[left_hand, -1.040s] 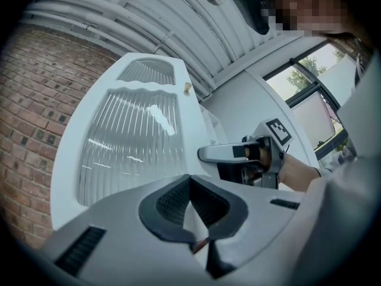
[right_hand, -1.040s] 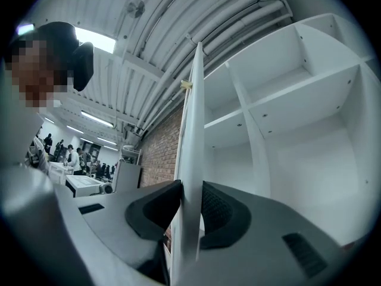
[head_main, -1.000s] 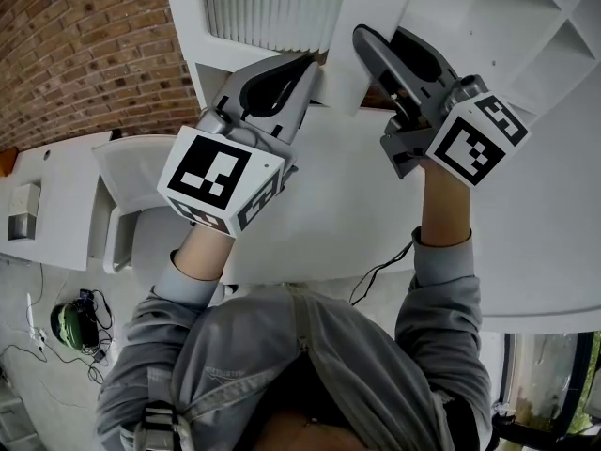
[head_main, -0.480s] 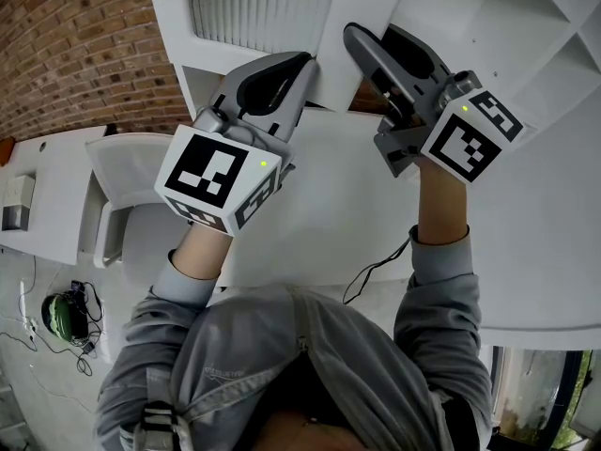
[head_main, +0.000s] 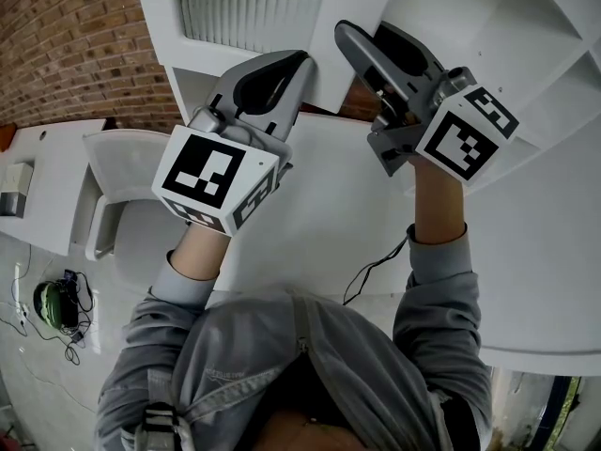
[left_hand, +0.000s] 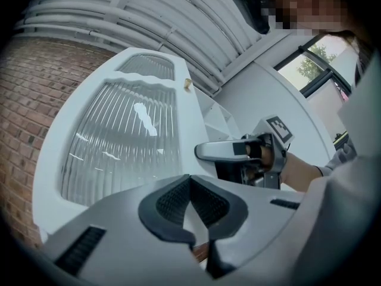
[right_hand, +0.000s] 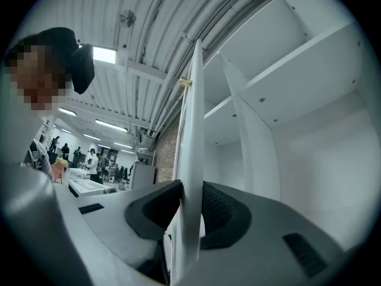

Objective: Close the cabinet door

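The person is wearing a grey top (head_main: 282, 365), sleeves (head_main: 441, 252) ending behind the grey left gripper (head_main: 299, 64) and right gripper (head_main: 364, 36), both carrying black-and-white marker cubes (head_main: 218, 178).

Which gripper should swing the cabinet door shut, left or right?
Right. The right gripper clamps the cabinet door by its edge, so it can likely swing it. The left gripper is shut, holding nothing.

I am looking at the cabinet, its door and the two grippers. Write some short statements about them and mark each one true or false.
1. The right gripper grips the edge of the door. True.
2. The door has a ribbed glass panel. True.
3. The jaws of the left gripper stand wide apart. False: they are together, with nothing between them.
4. The wall near the cabinet is green. False: it is red brick.
5. The door is fully closed. False: it stands open, and the shelves show.
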`<state>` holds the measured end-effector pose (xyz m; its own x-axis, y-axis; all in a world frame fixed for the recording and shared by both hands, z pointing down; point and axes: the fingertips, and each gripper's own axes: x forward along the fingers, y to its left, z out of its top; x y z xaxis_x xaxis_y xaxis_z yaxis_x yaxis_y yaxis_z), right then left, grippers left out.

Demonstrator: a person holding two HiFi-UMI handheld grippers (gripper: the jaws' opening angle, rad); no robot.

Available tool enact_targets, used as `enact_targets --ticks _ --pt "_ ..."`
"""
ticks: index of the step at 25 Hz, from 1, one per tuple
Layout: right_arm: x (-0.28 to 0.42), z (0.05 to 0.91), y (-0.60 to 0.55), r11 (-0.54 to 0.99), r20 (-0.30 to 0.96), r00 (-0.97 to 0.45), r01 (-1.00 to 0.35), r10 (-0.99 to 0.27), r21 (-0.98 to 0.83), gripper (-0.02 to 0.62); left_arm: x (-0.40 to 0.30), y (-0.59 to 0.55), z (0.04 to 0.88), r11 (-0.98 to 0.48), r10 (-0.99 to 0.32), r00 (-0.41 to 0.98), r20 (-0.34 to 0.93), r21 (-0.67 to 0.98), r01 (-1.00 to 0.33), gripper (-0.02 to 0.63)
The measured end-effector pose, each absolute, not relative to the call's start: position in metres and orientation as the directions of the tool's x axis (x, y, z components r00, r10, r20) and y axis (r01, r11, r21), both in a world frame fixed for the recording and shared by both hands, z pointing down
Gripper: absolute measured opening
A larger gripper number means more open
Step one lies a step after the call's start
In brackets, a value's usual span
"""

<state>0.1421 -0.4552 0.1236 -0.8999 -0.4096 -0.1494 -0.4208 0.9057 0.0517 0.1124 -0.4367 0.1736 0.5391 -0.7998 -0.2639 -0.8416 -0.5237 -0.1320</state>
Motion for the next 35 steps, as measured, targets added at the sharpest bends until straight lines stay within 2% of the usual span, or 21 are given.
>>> enact_targets --ticks 12,35 --pt "0.145 0.123 -0.467 0.921 -0.159 -0.913 -0.387 -0.376 0.045 0.109 0.121 -0.446 0.175 -0.513 -0.808 0.535 -0.248 -0.149 -0.845 0.006" --pt "0.139 0.125 -0.502 0.919 -0.120 -0.913 -0.394 -0.389 0.020 0.130 0.119 -0.484 0.175 -0.589 -0.763 0.607 -0.222 -0.149 -0.794 0.006"
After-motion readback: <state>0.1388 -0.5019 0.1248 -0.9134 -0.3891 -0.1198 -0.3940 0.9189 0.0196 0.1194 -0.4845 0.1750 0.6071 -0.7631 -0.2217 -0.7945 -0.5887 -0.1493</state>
